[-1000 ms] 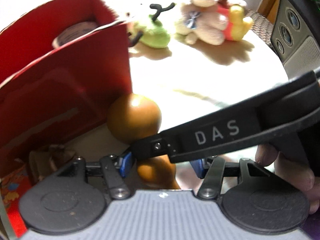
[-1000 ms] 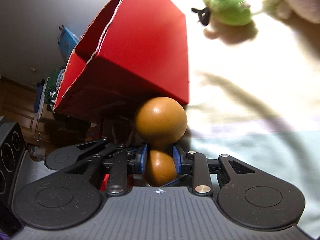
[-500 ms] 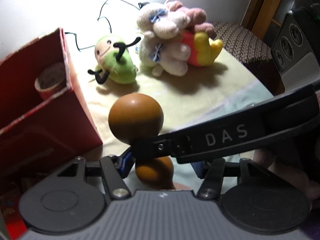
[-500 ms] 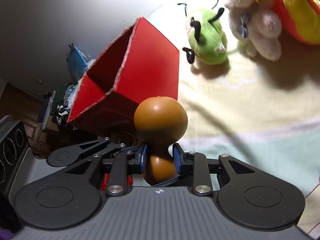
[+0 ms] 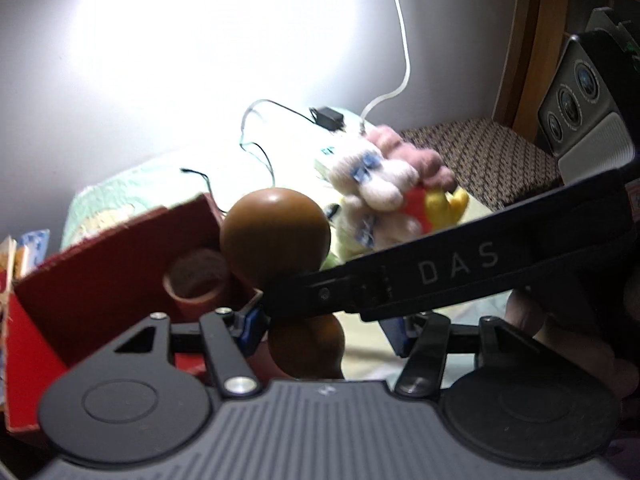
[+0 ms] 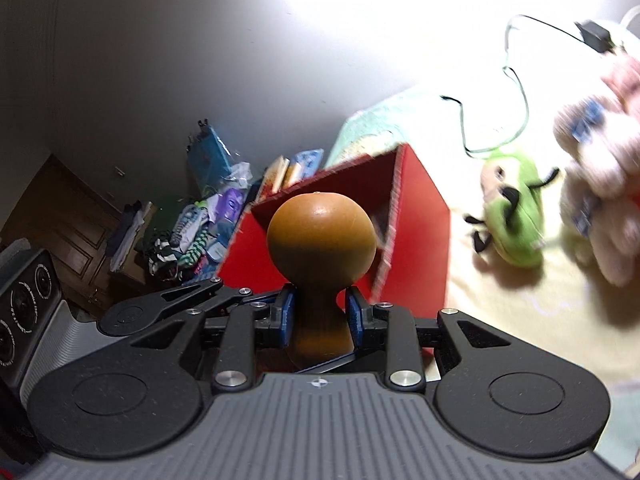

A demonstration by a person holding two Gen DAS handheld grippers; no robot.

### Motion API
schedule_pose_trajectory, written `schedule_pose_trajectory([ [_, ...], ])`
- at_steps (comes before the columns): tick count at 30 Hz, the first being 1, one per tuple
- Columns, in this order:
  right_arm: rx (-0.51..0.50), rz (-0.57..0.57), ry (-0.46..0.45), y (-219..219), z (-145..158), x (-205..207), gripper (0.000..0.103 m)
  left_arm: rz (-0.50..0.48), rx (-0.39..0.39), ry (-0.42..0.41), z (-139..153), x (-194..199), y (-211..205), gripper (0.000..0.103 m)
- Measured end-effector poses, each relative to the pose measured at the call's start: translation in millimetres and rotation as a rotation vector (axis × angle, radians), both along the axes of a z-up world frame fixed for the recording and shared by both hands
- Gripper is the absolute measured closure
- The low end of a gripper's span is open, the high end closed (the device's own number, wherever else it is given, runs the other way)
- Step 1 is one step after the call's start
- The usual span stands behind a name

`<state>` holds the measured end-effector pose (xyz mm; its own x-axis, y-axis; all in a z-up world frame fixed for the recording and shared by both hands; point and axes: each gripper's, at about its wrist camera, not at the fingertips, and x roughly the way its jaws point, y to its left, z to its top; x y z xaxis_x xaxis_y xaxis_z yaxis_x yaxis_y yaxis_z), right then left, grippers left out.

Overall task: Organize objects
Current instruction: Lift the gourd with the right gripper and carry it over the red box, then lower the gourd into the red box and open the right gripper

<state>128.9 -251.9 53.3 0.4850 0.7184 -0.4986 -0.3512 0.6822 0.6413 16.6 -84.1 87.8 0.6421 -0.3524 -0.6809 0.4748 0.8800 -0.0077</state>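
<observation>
Right wrist: right tongs [image 6: 320, 316] clenched on brown gourd [image 6: 321, 240]; left tongs [image 5: 324, 328] released; red box [image 6: 416, 248] behind.

Background. A pale wall [image 5: 180, 60] fills the upper frame, washed by a bright glare [image 5: 208, 24] at top centre. A white cable [image 5: 404, 40] hangs down it. Wooden trim [image 5: 520, 40] stands at upper right above a patterned woven seat [image 5: 480, 152]. At left of the right view, a dark wooden door [image 6: 68, 216] and heaped clothes [image 6: 188, 236].

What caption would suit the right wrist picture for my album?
Right gripper clamps the neck of a brown wooden gourd-shaped object in front of an open red cardboard box.
</observation>
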Motion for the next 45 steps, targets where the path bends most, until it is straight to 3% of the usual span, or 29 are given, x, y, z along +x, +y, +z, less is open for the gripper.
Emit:
schedule_pose_trajectory([
  [8, -0.048, 0.046, -0.022, 75, 26, 50, 0.073, 0.062, -0.020, -0.003, 17, 44, 66, 0.044],
  [17, -0.201, 0.088, 0.080, 143, -9, 94, 0.073, 0.094, -0.059, 0.172, -32, 100, 112, 0.044],
  [27, -0.201, 0.061, 0.196, 156, -52, 117, 0.074, 0.080, -0.054, 0.310, -76, 129, 127, 0.044],
  [34, -0.267, 0.017, 0.235, 159, -70, 126, 0.075, 0.072, -0.019, 0.338, -89, 144, 127, 0.047],
  [37, -0.270, 0.023, 0.260, 160, -79, 126, 0.088, 0.076, 0.022, 0.347, -94, 148, 126, 0.046],
  [45, -0.265, -0.006, 0.288, 159, -85, 124, 0.084, 0.063, 0.128, 0.327, -95, 149, 125, 0.037],
])
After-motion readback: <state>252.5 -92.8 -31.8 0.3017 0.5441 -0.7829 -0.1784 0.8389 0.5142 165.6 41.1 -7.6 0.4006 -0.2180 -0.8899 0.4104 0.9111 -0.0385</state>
